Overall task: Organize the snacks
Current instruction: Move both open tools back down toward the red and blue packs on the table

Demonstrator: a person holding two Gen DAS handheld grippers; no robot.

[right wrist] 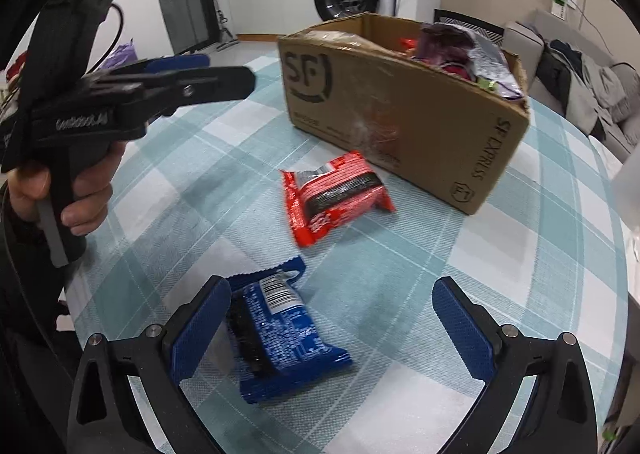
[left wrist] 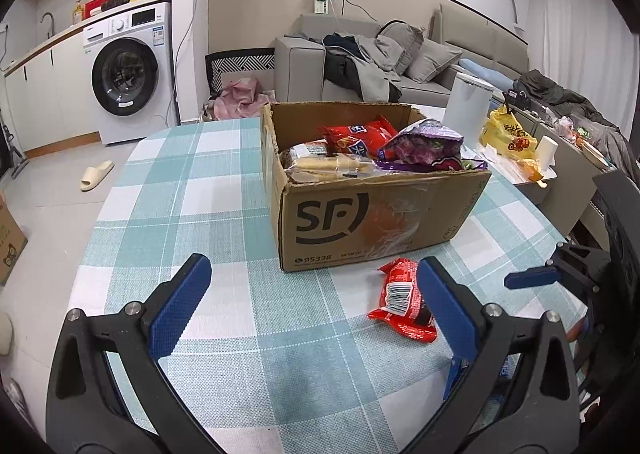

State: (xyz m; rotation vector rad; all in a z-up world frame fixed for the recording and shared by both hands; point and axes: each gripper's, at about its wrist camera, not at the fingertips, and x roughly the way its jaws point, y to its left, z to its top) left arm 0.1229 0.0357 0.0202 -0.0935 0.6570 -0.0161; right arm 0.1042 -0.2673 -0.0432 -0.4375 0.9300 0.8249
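An open SF cardboard box (left wrist: 380, 210) (right wrist: 400, 110) stands on the checked tablecloth (left wrist: 224, 190), holding a red bag (left wrist: 360, 136), a purple bag (left wrist: 424, 142) and wrapped pastries (left wrist: 328, 166). A red snack packet (left wrist: 400, 300) (right wrist: 336, 194) lies on the cloth just in front of the box. My left gripper (left wrist: 316, 306) (right wrist: 230, 72) hovers open and empty, the red packet beside its right finger. My right gripper (right wrist: 332, 330) is open over a blue snack packet (right wrist: 280, 334), which lies flat close to its left finger (right wrist: 200, 330). Neither packet is gripped.
A white canister (left wrist: 466, 110), a yellow bag (left wrist: 508, 134) and a paper roll (left wrist: 546, 152) stand right of the box. The round table's edge (left wrist: 92, 230) curves at the left, above tiled floor with a slipper (left wrist: 96, 174). A washing machine (left wrist: 128, 74) and a sofa (left wrist: 360, 66) stand behind.
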